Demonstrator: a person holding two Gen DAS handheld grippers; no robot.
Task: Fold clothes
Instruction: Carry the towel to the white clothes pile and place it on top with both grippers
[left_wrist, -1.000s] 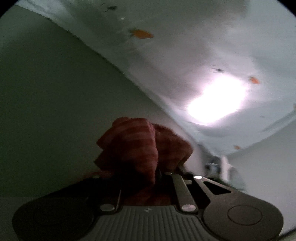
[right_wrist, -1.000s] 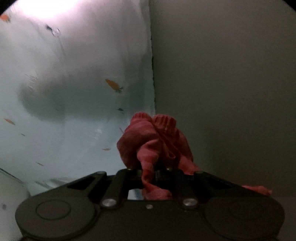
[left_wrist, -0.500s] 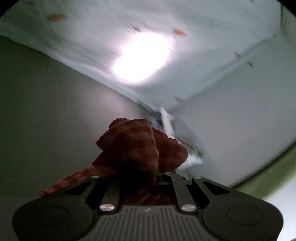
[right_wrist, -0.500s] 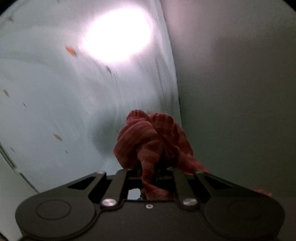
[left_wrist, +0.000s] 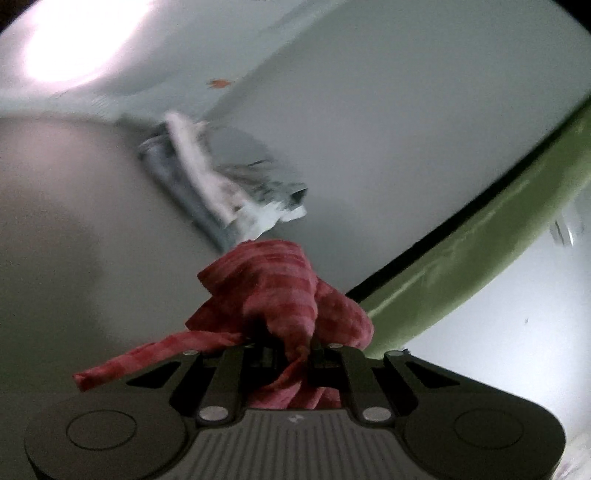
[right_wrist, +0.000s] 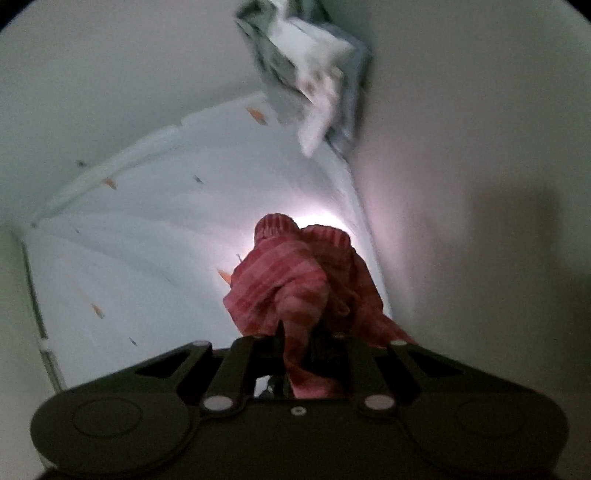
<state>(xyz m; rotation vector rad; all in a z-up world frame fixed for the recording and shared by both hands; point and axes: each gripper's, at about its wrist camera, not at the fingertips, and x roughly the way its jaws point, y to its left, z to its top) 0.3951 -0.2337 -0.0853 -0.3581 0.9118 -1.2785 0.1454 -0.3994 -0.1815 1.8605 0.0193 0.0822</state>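
A red checked cloth (left_wrist: 273, 291) is bunched up in my left gripper (left_wrist: 291, 347), which is shut on it; a strip of the cloth trails off to the left. The right gripper (right_wrist: 295, 332) is shut on another bunch of the same red checked cloth (right_wrist: 291, 280). Both cameras point upward, toward the ceiling and walls. The fingertips of both grippers are hidden by the fabric. The rest of the cloth hangs out of view.
A white ceiling (right_wrist: 147, 229) with small orange marks and a bright lamp glare (left_wrist: 74, 48). A grey and white fixture (left_wrist: 221, 177) sits high in the wall corner; it also shows in the right wrist view (right_wrist: 314, 74). A green band (left_wrist: 480, 251) crosses the right.
Both cameras have swung across the ceiling; the corner fixture and green band have come into view. Both grippers stay shut on the red cloth.
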